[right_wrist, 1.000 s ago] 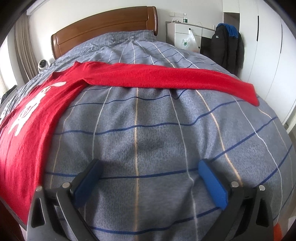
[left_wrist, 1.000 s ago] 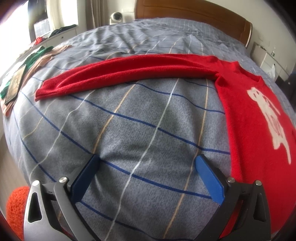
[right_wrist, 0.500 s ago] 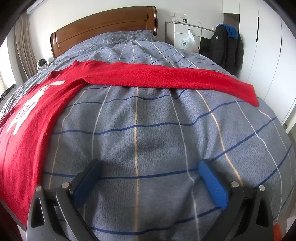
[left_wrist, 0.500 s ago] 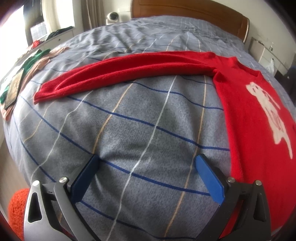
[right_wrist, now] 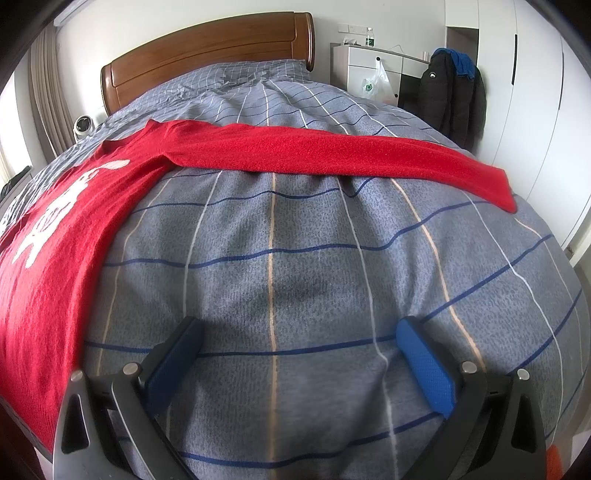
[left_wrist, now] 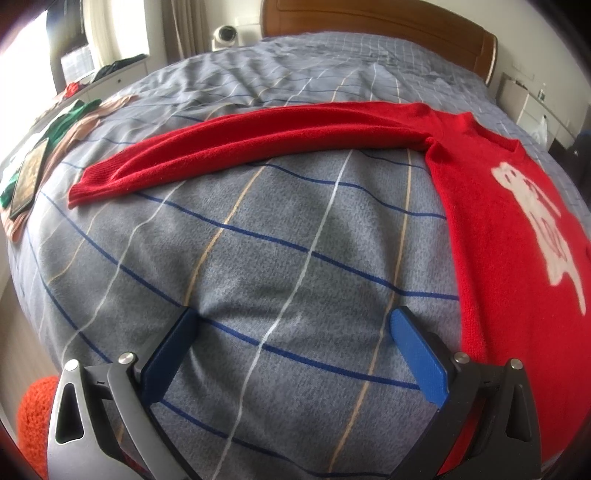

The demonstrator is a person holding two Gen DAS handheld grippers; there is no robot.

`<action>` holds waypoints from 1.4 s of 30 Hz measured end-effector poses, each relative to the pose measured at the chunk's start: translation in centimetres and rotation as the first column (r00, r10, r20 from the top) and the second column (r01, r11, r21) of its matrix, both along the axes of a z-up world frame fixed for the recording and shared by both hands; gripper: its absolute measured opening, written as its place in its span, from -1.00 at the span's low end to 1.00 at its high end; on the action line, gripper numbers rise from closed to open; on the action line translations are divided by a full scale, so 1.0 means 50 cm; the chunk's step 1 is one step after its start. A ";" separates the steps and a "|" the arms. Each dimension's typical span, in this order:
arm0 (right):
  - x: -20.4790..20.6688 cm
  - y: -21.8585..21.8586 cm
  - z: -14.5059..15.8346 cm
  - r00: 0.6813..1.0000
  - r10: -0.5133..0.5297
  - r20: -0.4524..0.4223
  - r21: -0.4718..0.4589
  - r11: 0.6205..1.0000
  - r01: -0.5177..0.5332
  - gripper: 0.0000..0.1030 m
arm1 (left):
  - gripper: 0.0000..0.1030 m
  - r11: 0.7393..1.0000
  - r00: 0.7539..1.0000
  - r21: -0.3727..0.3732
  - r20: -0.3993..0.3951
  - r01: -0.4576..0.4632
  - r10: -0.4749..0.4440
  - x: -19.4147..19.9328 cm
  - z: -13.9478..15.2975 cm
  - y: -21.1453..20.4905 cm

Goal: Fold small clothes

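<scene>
Two grippers in view, both with jaws spread wide, nothing between the blue pads, only bare duvet below. Left gripper [left_wrist: 295, 325] above grey checked duvet cover [left_wrist: 258, 258], just left of the sweater's side edge; right pad [left_wrist: 417, 358] near that edge, contact not discernible. Right gripper [right_wrist: 299, 332] above duvet cover [right_wrist: 295, 266], well apart from the sweater body on its left.

Red knit sweater [left_wrist: 509, 229] flat on the bed, front up, white animal motif [left_wrist: 535, 218] on the chest. Neckline toward the wooden headboard [left_wrist: 388, 26]. Left-view sleeve [left_wrist: 251, 147] stretched straight out sideways across the duvet, cuff [left_wrist: 85, 184] near the bed's left side. Same sweater in right wrist view [right_wrist: 55, 251], motif [right_wrist: 55, 218] partly seen at the frame's left. Other sleeve [right_wrist: 332, 151] extended straight to the right, cuff [right_wrist: 502, 188] close to the bed's right side. Both sleeves unfolded, lying flat on the duvet.

Left wrist view, far left edge of bed: green garment [left_wrist: 70, 114] and pinkish-beige garment [left_wrist: 74, 136] together, dark flat tablet-like object [left_wrist: 27, 177] on top of them. Orange knit item [left_wrist: 35, 417] low at frame's bottom left, beside the gripper body. Small white round device [left_wrist: 225, 35] beside headboard.

Right wrist view: headboard [right_wrist: 207, 55], white cabinet [right_wrist: 369, 70] with plastic bag [right_wrist: 375, 83] hanging, black jacket [right_wrist: 450, 96] beside it, white wardrobe doors [right_wrist: 535, 92].
</scene>
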State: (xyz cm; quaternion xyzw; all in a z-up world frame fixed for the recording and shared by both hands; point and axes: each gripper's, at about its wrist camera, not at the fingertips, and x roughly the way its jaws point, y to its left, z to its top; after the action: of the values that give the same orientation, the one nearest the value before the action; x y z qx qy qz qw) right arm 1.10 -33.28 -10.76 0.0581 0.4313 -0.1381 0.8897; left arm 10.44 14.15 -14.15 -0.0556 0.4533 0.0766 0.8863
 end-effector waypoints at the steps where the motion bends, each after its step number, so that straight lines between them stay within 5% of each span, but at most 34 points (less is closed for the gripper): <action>1: 0.000 0.000 0.000 1.000 0.000 0.000 0.000 1.000 0.000 1.00 | 0.99 1.000 1.000 0.000 0.000 0.000 0.000 0.000 0.000 -0.001; 12: -0.003 -0.003 0.012 1.000 -0.003 -0.005 -0.001 1.000 0.003 0.99 | 0.99 1.000 1.000 0.001 0.005 0.002 -0.002 0.000 0.001 -0.002; 14: -0.013 -0.010 0.033 1.000 -0.004 0.010 0.041 0.999 0.003 0.98 | 0.99 1.000 1.000 0.005 0.011 0.002 -0.002 -0.001 0.002 -0.003; 17: -0.045 -0.083 0.091 0.988 -0.071 0.136 0.223 0.974 0.039 0.98 | 0.99 1.000 1.000 0.010 0.017 0.001 -0.001 -0.002 0.002 -0.003; 19: -0.064 -0.193 0.113 0.957 -0.218 0.190 0.452 0.885 0.112 0.98 | 0.99 1.000 1.000 0.011 0.019 0.000 0.000 -0.004 0.002 -0.002; 21: -0.075 -0.296 0.100 0.917 -0.362 0.166 0.642 0.746 0.178 0.85 | 0.99 1.000 1.000 0.011 0.020 -0.001 0.001 -0.005 0.001 -0.002; 25: -0.063 -0.423 0.041 0.864 -0.499 0.063 0.815 0.526 0.244 0.39 | 0.99 1.000 1.000 0.014 0.026 -0.004 0.003 -0.007 0.001 -0.001; 31: -0.013 -0.505 -0.005 0.778 -0.627 0.034 0.873 0.399 0.282 0.21 | 0.99 1.000 0.999 0.019 0.035 -0.004 0.003 -0.010 0.000 -0.002; 34: 0.020 -0.498 -0.009 0.805 -0.592 0.037 0.845 0.449 0.291 -0.10 | 0.99 1.000 0.999 0.020 0.037 -0.006 0.005 -0.010 0.000 -0.002; 36: 0.044 -0.503 -0.005 0.821 -0.570 0.043 0.814 0.496 0.302 -0.15 | 0.99 1.000 0.999 0.024 0.037 -0.007 0.006 -0.010 0.000 -0.004; 38: 0.052 -0.508 -0.010 0.808 -0.588 0.038 0.815 0.487 0.316 -0.30 | 0.99 1.000 0.999 0.023 0.037 -0.007 0.006 -0.010 0.000 -0.003; 39: 0.055 -0.508 -0.011 0.804 -0.594 0.027 0.807 0.488 0.333 -0.74 | 0.99 1.000 0.999 0.022 0.037 -0.007 0.006 -0.010 0.000 -0.005; 40: 0.057 -0.507 -0.009 0.804 -0.594 0.017 0.790 0.501 0.353 -0.85 | 0.99 1.000 0.999 0.021 0.037 -0.007 0.006 -0.010 0.000 -0.006; 42: 0.071 -0.495 0.019 0.813 -0.582 0.021 0.729 0.566 0.386 -0.85 | 0.99 1.000 0.999 0.022 0.037 -0.008 0.007 -0.010 0.000 -0.006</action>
State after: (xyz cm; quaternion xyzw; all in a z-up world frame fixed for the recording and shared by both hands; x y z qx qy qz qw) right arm 4.64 -58.03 -9.82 0.5219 0.2972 -0.1975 0.7748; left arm 9.96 13.84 -14.17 -0.0489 0.4359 0.0839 0.8947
